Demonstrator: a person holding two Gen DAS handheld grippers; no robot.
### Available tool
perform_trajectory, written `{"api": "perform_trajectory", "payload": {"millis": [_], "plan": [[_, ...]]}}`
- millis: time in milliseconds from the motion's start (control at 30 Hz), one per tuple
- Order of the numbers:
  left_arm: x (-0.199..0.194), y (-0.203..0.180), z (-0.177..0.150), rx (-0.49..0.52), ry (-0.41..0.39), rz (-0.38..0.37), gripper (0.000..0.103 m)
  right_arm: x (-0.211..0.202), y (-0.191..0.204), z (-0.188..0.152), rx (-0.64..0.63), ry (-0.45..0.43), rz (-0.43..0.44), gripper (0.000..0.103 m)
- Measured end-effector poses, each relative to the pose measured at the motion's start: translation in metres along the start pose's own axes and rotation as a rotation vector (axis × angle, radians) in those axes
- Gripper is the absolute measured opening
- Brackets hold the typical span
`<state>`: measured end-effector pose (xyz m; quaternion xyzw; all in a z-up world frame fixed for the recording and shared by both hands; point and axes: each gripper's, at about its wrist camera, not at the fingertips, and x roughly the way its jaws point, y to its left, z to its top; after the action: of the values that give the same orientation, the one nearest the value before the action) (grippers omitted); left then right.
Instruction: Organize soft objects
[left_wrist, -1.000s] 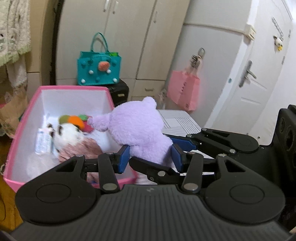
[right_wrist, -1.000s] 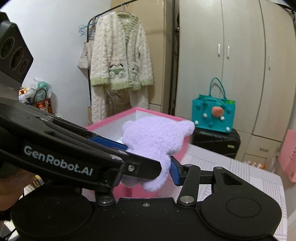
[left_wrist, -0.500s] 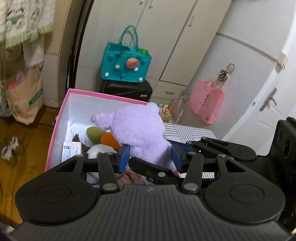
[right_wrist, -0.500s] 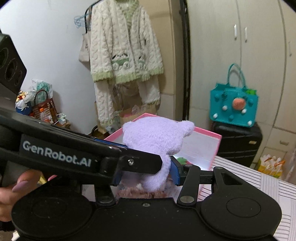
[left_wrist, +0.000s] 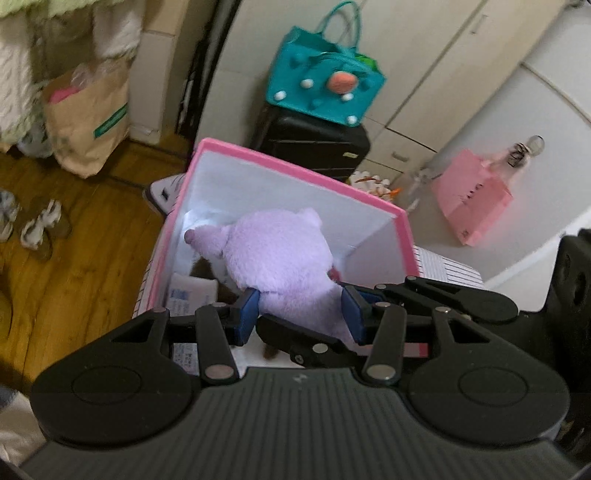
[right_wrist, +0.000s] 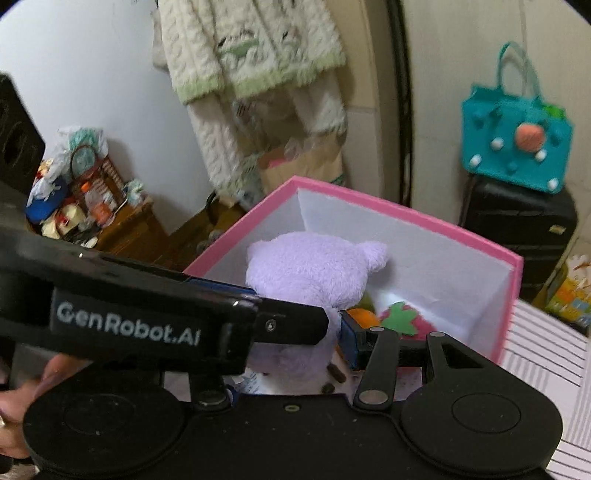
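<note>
A purple plush toy (left_wrist: 277, 254) is held by both grippers over the open pink box (left_wrist: 295, 162). My left gripper (left_wrist: 301, 314) is shut on the plush's lower body, blue pads pressing both sides. My right gripper (right_wrist: 295, 325) is also shut on the plush (right_wrist: 314, 269); the left gripper's arm crosses in front and hides its left finger. The plush hangs inside the box's mouth, above a strawberry plush (right_wrist: 406, 321), an orange toy (right_wrist: 362, 317) and other soft items. The box rim shows in the right wrist view (right_wrist: 406, 210).
A teal handbag (left_wrist: 325, 81) sits on a black suitcase (left_wrist: 314, 147) behind the box. A pink bag (left_wrist: 472, 199) hangs on the right. A paper bag (left_wrist: 88, 118) and slippers (left_wrist: 44, 229) are on the wooden floor at left. A striped surface (right_wrist: 543, 350) lies beside the box.
Both grippers moved forward and tilted down with the purple plush, bringing it from beside and above the box rim to down inside the box opening. Both grips stayed shut.
</note>
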<state>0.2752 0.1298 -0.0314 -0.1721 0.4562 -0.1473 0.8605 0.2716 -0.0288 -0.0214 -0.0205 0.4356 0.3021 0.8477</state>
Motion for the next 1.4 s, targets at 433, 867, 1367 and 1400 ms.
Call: {"api": "perform_trajectory", "payload": {"millis": [433,867,1367,1400], "plan": [[0.008,0.004,0.006,-0.028,-0.040,0.081,0.047,0.023,0.000,0.016,-0.086,0.046,0.018,0.062],[-0.037,-0.009,-0.018,0.089,-0.147,0.173,0.064,-0.041,0.007,-0.018,-0.166,-0.058,-0.049,0.077],[-0.096,-0.047,-0.063,0.241,-0.228,0.184,0.081,-0.128,0.025,-0.068,-0.113,-0.154,-0.162,0.097],[-0.100,-0.051,-0.068,0.254,-0.232,0.188,0.084,-0.133,0.027,-0.070,-0.096,-0.147,-0.182,0.097]]}}
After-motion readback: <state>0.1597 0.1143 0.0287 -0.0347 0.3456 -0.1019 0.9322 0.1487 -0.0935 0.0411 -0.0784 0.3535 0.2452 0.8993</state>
